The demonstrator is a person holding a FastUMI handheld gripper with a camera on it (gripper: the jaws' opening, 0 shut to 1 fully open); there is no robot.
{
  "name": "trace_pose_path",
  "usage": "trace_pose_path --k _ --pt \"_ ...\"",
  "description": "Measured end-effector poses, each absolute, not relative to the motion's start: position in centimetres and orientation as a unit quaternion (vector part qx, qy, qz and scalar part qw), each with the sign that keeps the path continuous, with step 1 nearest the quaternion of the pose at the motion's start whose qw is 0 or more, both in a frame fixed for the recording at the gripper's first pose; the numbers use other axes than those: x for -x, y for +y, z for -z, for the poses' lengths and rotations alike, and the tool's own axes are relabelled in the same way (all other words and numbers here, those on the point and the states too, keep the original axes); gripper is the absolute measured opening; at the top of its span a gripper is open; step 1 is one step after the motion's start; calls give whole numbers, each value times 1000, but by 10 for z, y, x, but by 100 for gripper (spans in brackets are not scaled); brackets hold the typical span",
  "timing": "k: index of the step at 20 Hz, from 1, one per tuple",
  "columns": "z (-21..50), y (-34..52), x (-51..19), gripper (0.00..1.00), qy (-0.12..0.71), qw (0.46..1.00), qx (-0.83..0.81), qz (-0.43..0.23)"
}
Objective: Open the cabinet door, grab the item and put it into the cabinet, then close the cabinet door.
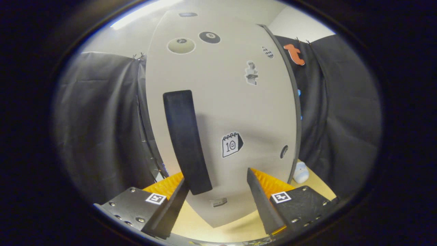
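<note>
Your gripper (216,191) sits right up against the cabinet door (235,112), its two fingers spread apart and clamped on nothing. The lower end of the long dark handle (186,140) lies just inside the left finger (172,208), so close that you cannot tell from here whether the finger touches it; the right finger (263,201) stands well clear of the handle, with bare door panel showing between them. The handle runs upright on the left part of the pale door and leans slightly with the curve of the lens. The door looks flat toward you, its dark right edge (296,112) running top to bottom, and whether it is fully shut or slightly ajar is not clear at this angle. Stickers dot the panel: a calendar sticker (232,144) just right of the handle and ahead of your fingers, two round stickers (194,41) near the top, a small figure sticker (252,72) higher on the right, and a small pale label (218,202) low between the fingers. The cabinet stands on a light wooden desk (218,232), which shows under the door's lower corner and beyond the right finger. The item (301,172), a small pale blue and white rounded object, rests on the desk just past the door's right edge, beyond and to the right of your right finger, close to the dark cloth wall (341,119). The same cloth hangs to the left of the cabinet as well.
</note>
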State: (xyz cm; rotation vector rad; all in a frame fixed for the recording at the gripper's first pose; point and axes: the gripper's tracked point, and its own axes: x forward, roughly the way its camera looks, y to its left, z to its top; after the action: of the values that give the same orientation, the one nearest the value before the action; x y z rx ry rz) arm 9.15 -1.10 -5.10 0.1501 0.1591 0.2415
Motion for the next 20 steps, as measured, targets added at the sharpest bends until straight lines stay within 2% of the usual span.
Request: trace_pose_path --k 7,20 --pt "42 1 -114 99 75 987 -67 -129" --pt "28 74 -156 99 63 991 -22 -119"
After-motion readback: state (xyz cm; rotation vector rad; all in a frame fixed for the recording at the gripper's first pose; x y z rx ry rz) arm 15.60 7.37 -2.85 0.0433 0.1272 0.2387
